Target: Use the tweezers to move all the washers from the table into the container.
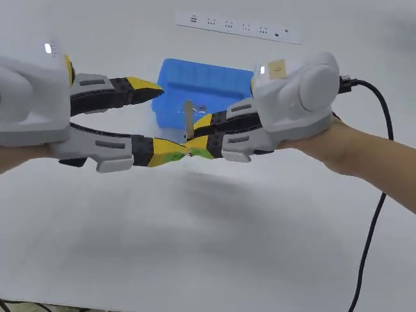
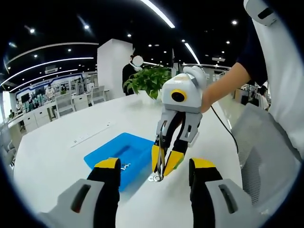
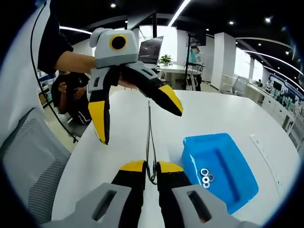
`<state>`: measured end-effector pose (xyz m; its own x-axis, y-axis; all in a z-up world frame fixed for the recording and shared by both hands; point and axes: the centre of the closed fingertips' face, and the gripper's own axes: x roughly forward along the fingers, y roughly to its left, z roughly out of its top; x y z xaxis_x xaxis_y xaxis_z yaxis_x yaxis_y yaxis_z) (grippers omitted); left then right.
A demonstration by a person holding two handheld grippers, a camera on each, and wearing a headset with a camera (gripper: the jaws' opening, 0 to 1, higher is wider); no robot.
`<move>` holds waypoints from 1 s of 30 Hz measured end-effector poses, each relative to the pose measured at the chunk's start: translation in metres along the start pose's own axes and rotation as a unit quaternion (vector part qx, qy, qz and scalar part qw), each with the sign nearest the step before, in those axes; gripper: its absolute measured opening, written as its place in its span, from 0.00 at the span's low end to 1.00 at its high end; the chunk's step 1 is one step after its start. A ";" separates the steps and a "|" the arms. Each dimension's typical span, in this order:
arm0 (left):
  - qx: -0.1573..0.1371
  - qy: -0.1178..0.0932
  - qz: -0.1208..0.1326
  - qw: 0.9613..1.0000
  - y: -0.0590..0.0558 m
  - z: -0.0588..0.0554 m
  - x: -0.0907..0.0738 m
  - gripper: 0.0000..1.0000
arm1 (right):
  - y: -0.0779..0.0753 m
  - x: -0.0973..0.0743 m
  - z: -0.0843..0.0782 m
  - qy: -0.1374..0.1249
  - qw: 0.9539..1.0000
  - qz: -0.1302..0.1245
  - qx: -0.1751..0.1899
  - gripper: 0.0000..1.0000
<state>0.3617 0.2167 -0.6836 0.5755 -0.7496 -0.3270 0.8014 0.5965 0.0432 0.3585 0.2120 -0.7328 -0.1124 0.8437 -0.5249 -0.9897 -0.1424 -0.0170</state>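
My right gripper (image 3: 152, 166) is shut on thin silver tweezers (image 3: 150, 133), which run straight out from its jaws. In the head view the right gripper (image 1: 195, 138) hovers just in front of the blue container (image 1: 208, 84), with the tweezers (image 1: 188, 120) standing upright. My left gripper (image 1: 166, 122) is open and faces it, one jaw above and one below the tweezers. The left gripper view shows its own open jaws (image 2: 156, 164) around the right gripper (image 2: 165, 166) and a small ring-like shape (image 2: 153, 178) at the tweezers' end. Three washers (image 3: 205, 176) lie in the container (image 3: 223, 175).
The white table (image 1: 214, 247) spreads wide in front of me. A white power strip (image 1: 237, 27) lies at its far edge. A black cable (image 1: 377, 195) trails from the right gripper down the right side. A grey mesh chair (image 2: 261, 152) stands beside the table.
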 end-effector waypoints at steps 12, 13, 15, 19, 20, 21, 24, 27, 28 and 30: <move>-0.028 -0.012 0.046 0.998 0.002 -0.001 -0.011 0.88 | 0.000 -0.037 0.015 -0.009 1.000 -0.025 -0.003 0.10; -0.041 -0.018 0.052 0.998 0.003 0.000 -0.012 0.90 | -0.001 -0.039 0.017 -0.011 1.000 -0.028 -0.005 0.10; -0.045 -0.015 0.052 0.998 0.003 -0.002 -0.013 0.95 | -0.005 -0.044 0.021 -0.016 0.999 -0.035 -0.009 0.10; -0.045 -0.010 0.052 0.998 0.002 -0.004 -0.013 1.00 | -0.016 -0.052 0.026 -0.030 0.998 -0.050 0.000 0.10; -0.049 -0.009 0.051 0.997 0.002 -0.005 -0.012 1.00 | -0.019 -0.053 0.027 -0.031 0.998 -0.053 0.002 0.10; -0.053 -0.009 0.049 0.997 0.001 -0.005 -0.012 1.00 | -0.024 -0.055 0.028 -0.033 0.998 -0.058 0.004 0.10; -0.053 -0.008 0.049 0.997 -0.001 -0.004 -0.007 1.00 | -0.036 -0.057 0.032 -0.039 0.997 -0.069 0.007 0.10; -0.057 -0.010 0.047 0.997 -0.002 -0.004 -0.004 1.00 | -0.050 -0.060 0.038 -0.049 0.995 -0.081 0.009 0.10; -0.059 -0.011 0.048 0.997 -0.001 -0.004 -0.004 1.00 | -0.055 -0.060 0.040 -0.053 0.995 -0.084 0.009 0.10; -0.059 -0.010 0.055 0.997 0.003 -0.008 -0.005 1.00 | -0.068 -0.060 0.042 -0.058 0.994 -0.095 0.009 0.10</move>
<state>0.3599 0.2241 -0.6893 0.6628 -0.6828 -0.3074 0.7095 0.7039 -0.0335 0.4287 0.1925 -0.6638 0.0674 0.9090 -0.4112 -0.9953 0.0328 -0.0906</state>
